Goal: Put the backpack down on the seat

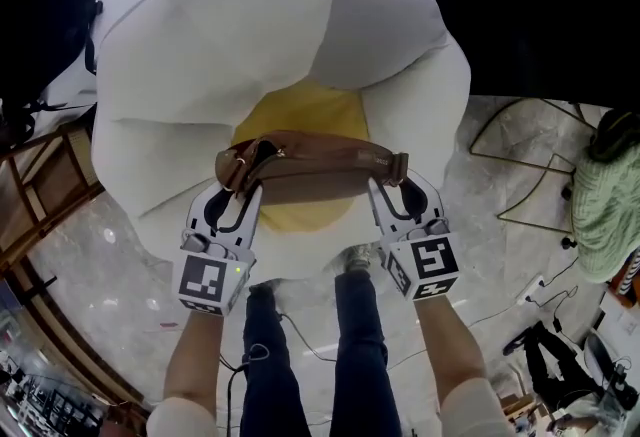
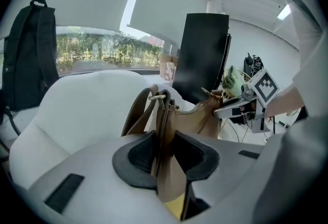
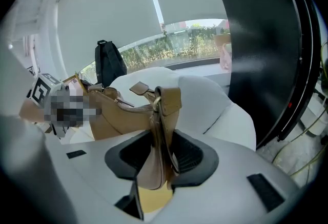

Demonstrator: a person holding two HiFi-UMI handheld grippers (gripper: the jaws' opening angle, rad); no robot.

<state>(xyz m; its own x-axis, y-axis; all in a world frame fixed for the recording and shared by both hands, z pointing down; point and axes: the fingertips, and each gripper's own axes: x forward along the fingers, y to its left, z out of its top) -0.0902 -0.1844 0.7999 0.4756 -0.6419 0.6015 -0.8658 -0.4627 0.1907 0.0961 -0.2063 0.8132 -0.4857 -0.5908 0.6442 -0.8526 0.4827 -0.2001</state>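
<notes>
A small tan leather bag point(image 1: 315, 165) hangs stretched between my two grippers, just over the yellow centre point(image 1: 300, 115) of a white flower-shaped seat point(image 1: 200, 55). My left gripper point(image 1: 238, 191) is shut on the bag's left end, where the strap point(image 2: 163, 130) runs between the dark pads. My right gripper point(image 1: 388, 187) is shut on the right end, its pads clamping the strap tab point(image 3: 160, 130) under a metal ring. Each gripper view shows the bag point(image 2: 205, 115) point(image 3: 110, 115) reaching across to the other gripper.
The seat's white petals point(image 1: 410, 115) rise around the yellow cushion. A black backpack point(image 2: 28, 59) point(image 3: 109, 64) hangs at the far side. A dark panel point(image 3: 266, 43) stands to the right. A wire-frame stand point(image 1: 535, 165) and cables point(image 1: 560, 285) lie on the marble floor; the person's legs point(image 1: 300, 355) are below.
</notes>
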